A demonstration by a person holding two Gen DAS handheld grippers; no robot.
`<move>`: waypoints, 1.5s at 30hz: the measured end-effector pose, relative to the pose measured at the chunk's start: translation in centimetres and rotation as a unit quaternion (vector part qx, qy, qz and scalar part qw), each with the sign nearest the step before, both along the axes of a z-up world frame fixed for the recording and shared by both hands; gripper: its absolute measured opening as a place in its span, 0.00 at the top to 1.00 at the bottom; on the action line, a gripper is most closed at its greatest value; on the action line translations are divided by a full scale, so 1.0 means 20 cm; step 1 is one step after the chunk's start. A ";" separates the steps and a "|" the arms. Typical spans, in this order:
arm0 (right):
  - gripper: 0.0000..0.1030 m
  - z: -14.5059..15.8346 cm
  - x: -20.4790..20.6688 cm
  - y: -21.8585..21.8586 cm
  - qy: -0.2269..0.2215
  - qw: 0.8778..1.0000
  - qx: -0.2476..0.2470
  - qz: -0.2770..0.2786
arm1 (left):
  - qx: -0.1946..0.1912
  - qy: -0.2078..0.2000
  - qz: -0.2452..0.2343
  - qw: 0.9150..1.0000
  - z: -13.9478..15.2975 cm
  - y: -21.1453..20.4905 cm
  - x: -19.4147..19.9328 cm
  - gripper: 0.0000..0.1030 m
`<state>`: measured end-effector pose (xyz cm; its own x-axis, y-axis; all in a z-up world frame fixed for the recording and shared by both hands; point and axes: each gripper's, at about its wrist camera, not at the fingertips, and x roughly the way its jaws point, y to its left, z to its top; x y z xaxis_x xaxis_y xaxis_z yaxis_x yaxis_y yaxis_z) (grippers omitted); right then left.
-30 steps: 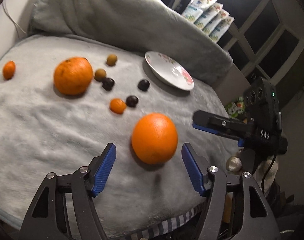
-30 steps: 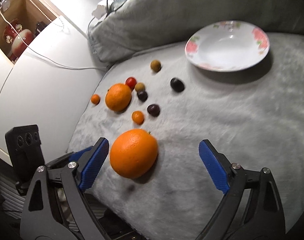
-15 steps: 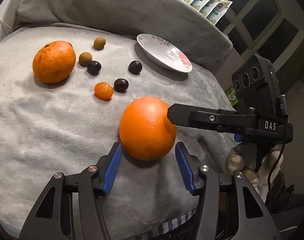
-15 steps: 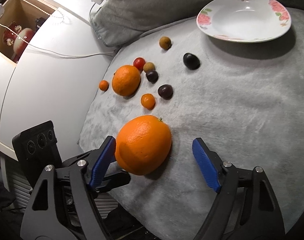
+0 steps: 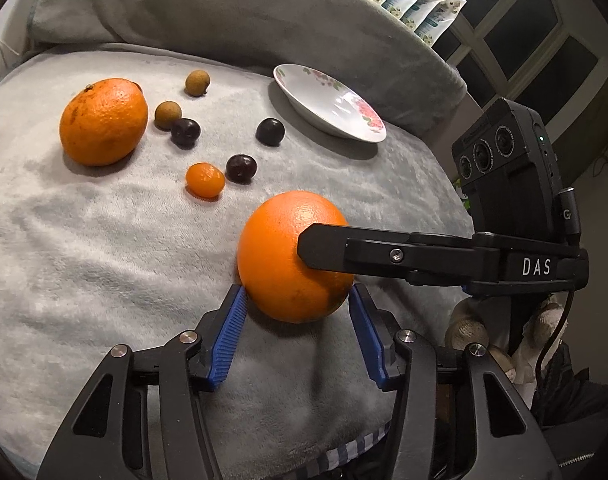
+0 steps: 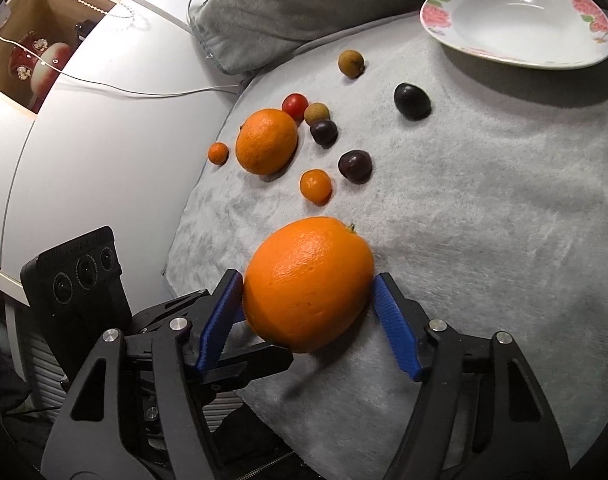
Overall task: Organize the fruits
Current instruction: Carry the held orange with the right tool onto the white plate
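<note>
Since a second ago: both grippers have closed in on the near orange [image 5: 293,256] from opposite sides, and it now fills the gap of each where it lay clear ahead of them.
Far left of the blanket: a second large orange [image 5: 103,120] sits with a small mandarin [image 5: 204,178], two longans [image 5: 167,115] and three dark plums [image 5: 241,168] scattered on the grey blanket [image 5: 83,240], none yet sorted.
Left gripper [image 5: 295,312]: its jaws are narrowed round the orange's near underside; the left blue pad [image 5: 227,332] looks just touching the peel, the right one is close beside it, and a firm squeeze cannot be told from this view.
Key relation: the near orange lies straight ahead between the left jaws and equally between the right ones, so both hands are at the same fruit; its slightly longer axis runs across the right jaws.
Right gripper [image 6: 308,304]: the jaws are closing with the orange between them, the left pad [image 6: 219,316] at the peel, the right pad a sliver off it; no grip yet by the look of it.
Far right: a flowered dish [image 6: 516,60] stands empty at the back of the blanket, well apart from the orange, the likely place for it.
Next move, as judged: one hand should yield, or the two will fight over the fruit.
</note>
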<state>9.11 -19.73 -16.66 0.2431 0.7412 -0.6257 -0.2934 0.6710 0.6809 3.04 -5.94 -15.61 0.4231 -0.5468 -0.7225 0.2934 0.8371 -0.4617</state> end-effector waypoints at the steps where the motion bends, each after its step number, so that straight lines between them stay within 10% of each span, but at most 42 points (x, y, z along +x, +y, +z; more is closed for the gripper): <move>1: 0.32 0.00 0.00 0.01 -0.001 1.000 -0.002 0.000 | 0.001 -0.001 0.000 1.000 0.00 0.00 0.00 0.50; 45: 0.33 0.22 0.21 -0.40 -0.073 0.993 -0.022 -0.092 | -0.008 -0.050 -0.038 0.998 0.19 -0.38 0.39 0.50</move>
